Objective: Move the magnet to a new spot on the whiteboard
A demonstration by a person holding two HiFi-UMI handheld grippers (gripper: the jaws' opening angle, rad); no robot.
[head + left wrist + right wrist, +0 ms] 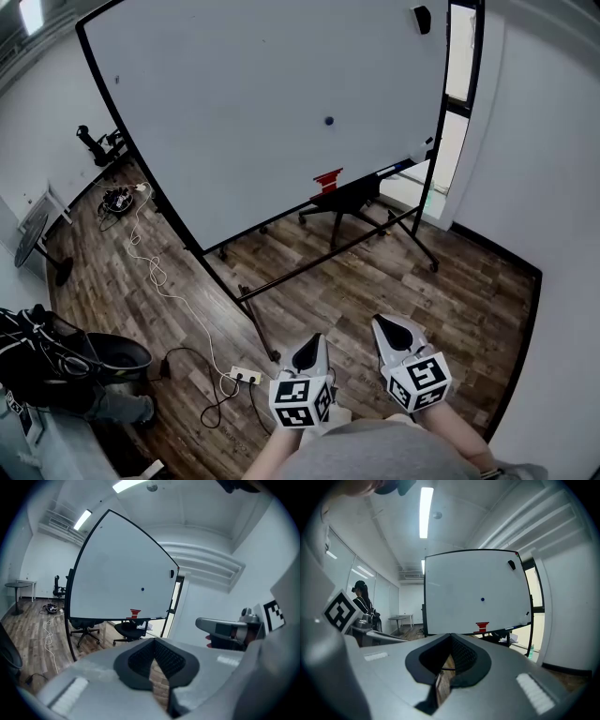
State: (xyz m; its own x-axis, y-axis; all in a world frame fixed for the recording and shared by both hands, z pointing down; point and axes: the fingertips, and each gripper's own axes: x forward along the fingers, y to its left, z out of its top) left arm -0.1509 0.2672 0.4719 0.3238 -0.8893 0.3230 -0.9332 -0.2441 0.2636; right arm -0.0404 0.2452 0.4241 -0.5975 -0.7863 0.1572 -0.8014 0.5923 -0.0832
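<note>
Both grippers are held low in front of the person, side by side and pointing toward the whiteboard [253, 103]. Neither is anywhere near it. The left gripper [312, 339] has its jaws drawn together, dark pads meeting at the tips with nothing caught between them, only a sliver of wood floor [375, 272] visible through the slit behind. The right gripper [389, 323] is the same: jaws fully closed and empty.

The magnet [329, 121] is a small dark blue dot stuck to the white face of the board, right of centre and around mid-height, well apart from both grippers. Below it, on the tray along the board's lower edge, sits a red object [328, 178] — I can't tell what it is from here. A small black item [422, 19] clings near the board's upper right corner.

The board stands on a black frame and looks tilted from the head view. A black office chair [352, 199] shows beneath its lower edge, on the far side. On the floor to the left, a white cable [155, 272] snakes along to a power strip [246, 376] just beside the left gripper's marker cube. A person [361, 597] in dark clothes stands off to the side.
</note>
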